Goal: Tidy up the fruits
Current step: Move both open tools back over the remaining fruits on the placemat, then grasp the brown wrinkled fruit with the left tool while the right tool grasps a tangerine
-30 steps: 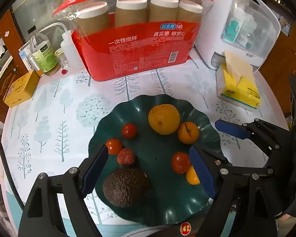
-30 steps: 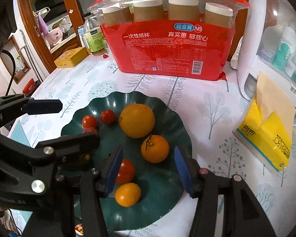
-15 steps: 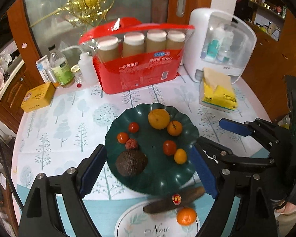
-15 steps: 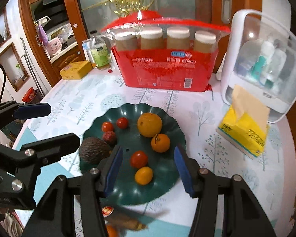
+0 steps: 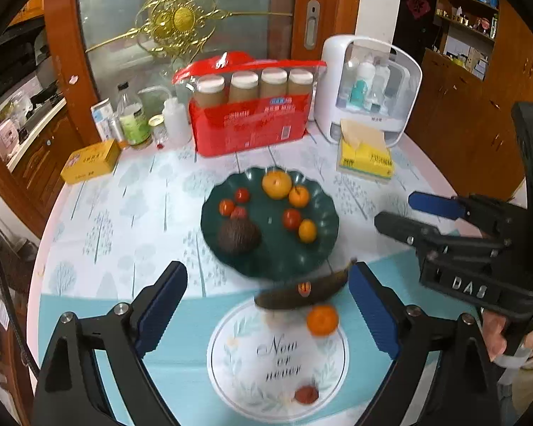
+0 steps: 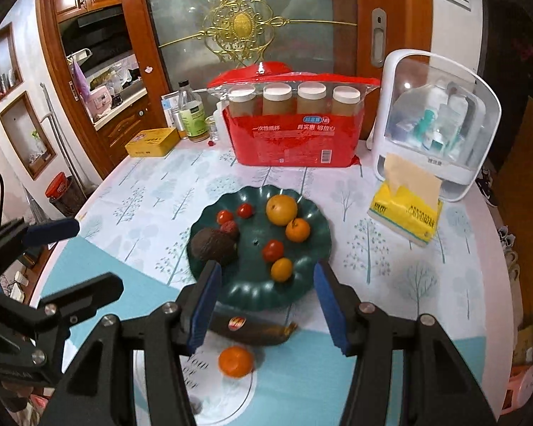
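Left tongs: jaws opening wide, nothing between the pads; they hang above the near edge of the bench.
Right tongs: jaws partly apart and empty, also raised over the near edge.
Nearest fruit: an overripe, dark banana with a sticker lies across the far rim of the white plate, with a mandarin just beside it and a small red fruit near the plate's front.
Green dish: beyond the plate; holds an avocado, a large orange, smaller citrus and cherry tomatoes.
Handling, as a judgement: the banana looks soft and bruises easily, so take it across its middle with a light squeeze; the mandarin is round and may roll, so close on its widest part.
Bench: round, covered with a tree-print cloth.
Background: red pack of paper cups, yellow tissue pack.
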Tool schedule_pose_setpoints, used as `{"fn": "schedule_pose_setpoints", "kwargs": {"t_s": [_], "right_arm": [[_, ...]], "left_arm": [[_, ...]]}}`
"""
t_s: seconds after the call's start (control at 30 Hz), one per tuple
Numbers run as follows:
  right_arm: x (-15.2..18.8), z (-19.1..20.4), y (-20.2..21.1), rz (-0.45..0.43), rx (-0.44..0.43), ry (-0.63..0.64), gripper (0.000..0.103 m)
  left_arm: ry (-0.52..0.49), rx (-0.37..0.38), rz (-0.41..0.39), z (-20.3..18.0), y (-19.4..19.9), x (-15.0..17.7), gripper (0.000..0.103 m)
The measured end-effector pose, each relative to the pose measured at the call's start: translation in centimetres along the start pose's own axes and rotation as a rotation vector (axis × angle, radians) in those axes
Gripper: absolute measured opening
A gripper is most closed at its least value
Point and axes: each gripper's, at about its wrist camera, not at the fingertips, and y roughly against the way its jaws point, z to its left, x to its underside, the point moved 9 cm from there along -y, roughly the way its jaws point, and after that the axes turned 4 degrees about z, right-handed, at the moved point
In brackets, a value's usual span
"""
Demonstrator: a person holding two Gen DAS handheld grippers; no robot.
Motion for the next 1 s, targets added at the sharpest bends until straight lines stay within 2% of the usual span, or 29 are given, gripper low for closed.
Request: {"fn": "schedule_pose_setpoints", "kwargs": {"t_s": [0.2, 0.4, 0.5, 0.67, 0.83, 0.9, 1.0], "right_arm": [[4.3, 0.8, -1.4, 0.052, 0.007, -0.02, 0.055], [9.5, -0.3, -4.3, 0.118, 0.004, -0.108, 0.055], [11.6, -0.8, -5.5, 0.15, -0.001, -0.146, 0.055], [14.9, -1.4, -7.0, 0.194, 0.001, -0.184, 0.055], [16.4, -1.7, -7.8, 0.211, -0.003, -0.21, 0.055], [16.7, -1.5, -8.0, 0.212, -0.01, -0.211, 0.055], [16.8, -0.7, -8.5, 0.213, -0.024, -0.199, 0.055]], "left_arm": [[0.003, 0.017, 0.099, -0.6, -3.0, 6.5, 0.093], [0.012, 0.036, 0.215, -1.1, -7.5, 13.2, 0.093], [0.004, 0.035, 0.241, -1.7, -9.0, 15.6, 0.093], [-0.017, 0.042, 0.256, -2.6, -10.4, 17.8, 0.092], [-0.038, 0.045, 0.242, -3.8, -11.1, 18.3, 0.082], [-0.041, 0.048, 0.247, -4.1, -11.5, 18.4, 0.068], [-0.038, 0.056, 0.277, -4.3, -12.3, 19.1, 0.054]]}}
